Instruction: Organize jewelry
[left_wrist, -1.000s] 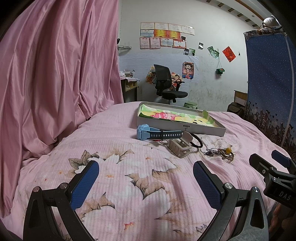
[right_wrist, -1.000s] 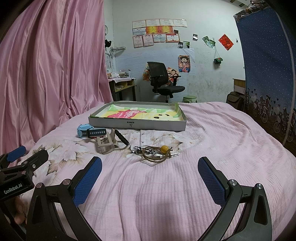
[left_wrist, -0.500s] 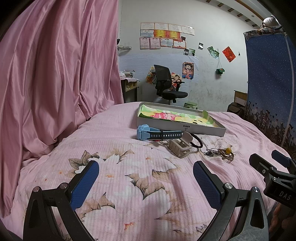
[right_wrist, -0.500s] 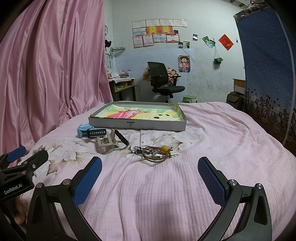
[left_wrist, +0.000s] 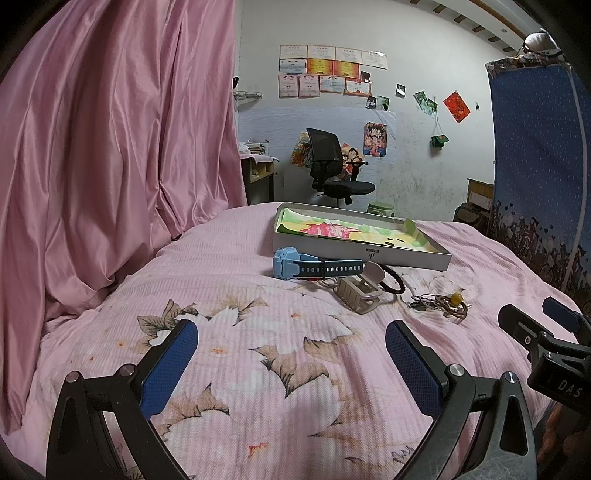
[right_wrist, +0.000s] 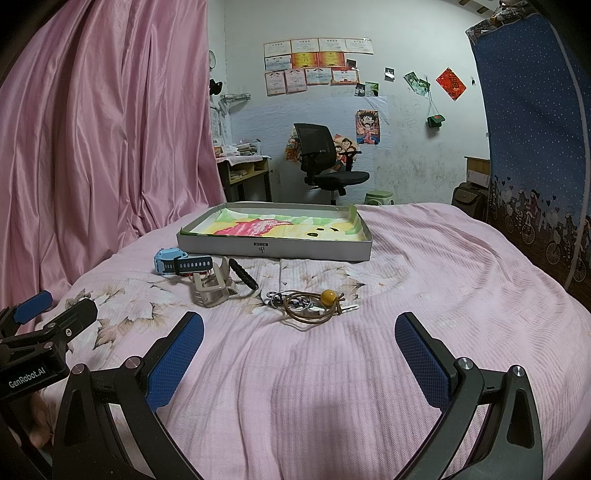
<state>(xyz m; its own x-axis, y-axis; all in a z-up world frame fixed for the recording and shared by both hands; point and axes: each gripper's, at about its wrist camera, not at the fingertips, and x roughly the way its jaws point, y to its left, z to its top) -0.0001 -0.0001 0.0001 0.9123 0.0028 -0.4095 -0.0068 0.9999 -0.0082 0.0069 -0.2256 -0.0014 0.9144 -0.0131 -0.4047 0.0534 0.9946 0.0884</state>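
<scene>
On the pink bed lie a blue watch (left_wrist: 314, 265) (right_wrist: 181, 263), a beige hair claw (left_wrist: 358, 291) (right_wrist: 212, 290), a black braided band (left_wrist: 395, 282) (right_wrist: 243, 277) and a tangle of cords with a yellow bead (left_wrist: 443, 304) (right_wrist: 314, 304). Behind them stands a shallow grey box (left_wrist: 369, 254) (right_wrist: 273, 250) with a colourful lining. My left gripper (left_wrist: 291, 354) is open and empty, short of the watch and claw. My right gripper (right_wrist: 299, 347) is open and empty, just short of the bead cords.
A pink curtain (left_wrist: 110, 147) hangs along the left of the bed. A blue patterned cloth (right_wrist: 535, 129) hangs on the right. An office chair (right_wrist: 325, 162) and a desk (right_wrist: 243, 173) stand beyond the bed. Each gripper shows at the edge of the other's view.
</scene>
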